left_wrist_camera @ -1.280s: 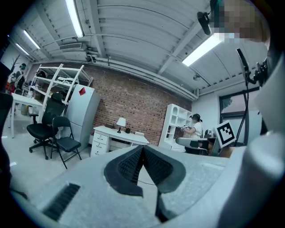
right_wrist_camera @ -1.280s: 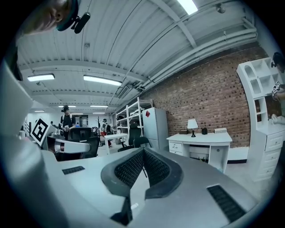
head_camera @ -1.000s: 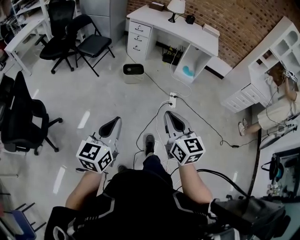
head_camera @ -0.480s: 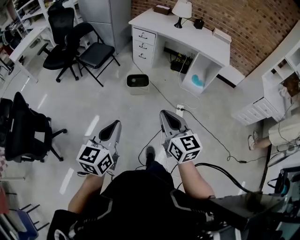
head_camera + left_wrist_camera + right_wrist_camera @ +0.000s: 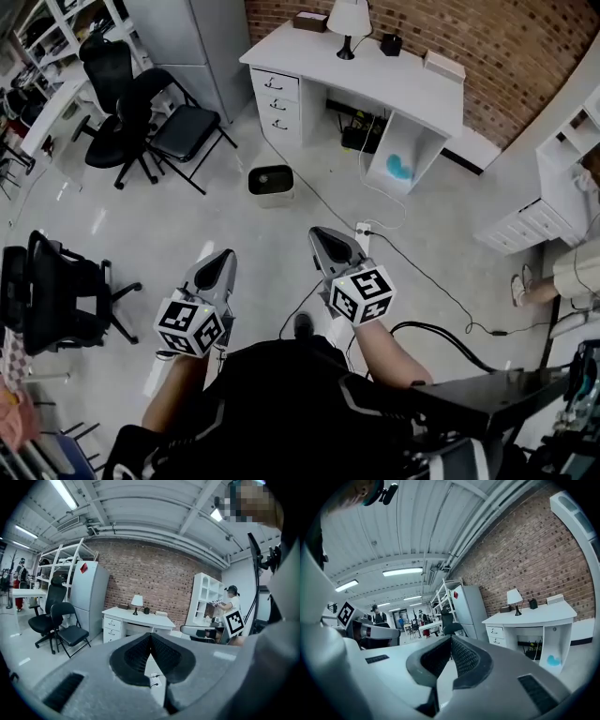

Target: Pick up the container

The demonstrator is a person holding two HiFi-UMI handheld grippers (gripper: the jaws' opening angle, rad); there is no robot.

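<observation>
The person's dark, matte clothing is closest and fills the lower edge of the head view. Two bare forearms come out of it and hold the left gripper (image 5: 222, 259) and the right gripper (image 5: 321, 237). Both are of smooth grey plastic with black ribbed pads, and each carries a white cube with black square markers.

In its own view, the left gripper (image 5: 150, 641) has its pads pressed together in one thin line, with nothing between them. The right gripper (image 5: 450, 645) is closed and empty in the same way.

Below them is a glossy pale floor (image 5: 187, 216) crossed by a thin black cable (image 5: 319, 185). The container (image 5: 270, 180) is a small pale box with rounded corners and a dark top. It stands on this floor well ahead of both grippers, near the white desk (image 5: 394, 75). What is inside it is too small to tell, and I cannot find it in either gripper view.

Behind the desk is a rough red brick wall (image 5: 506, 37).
</observation>
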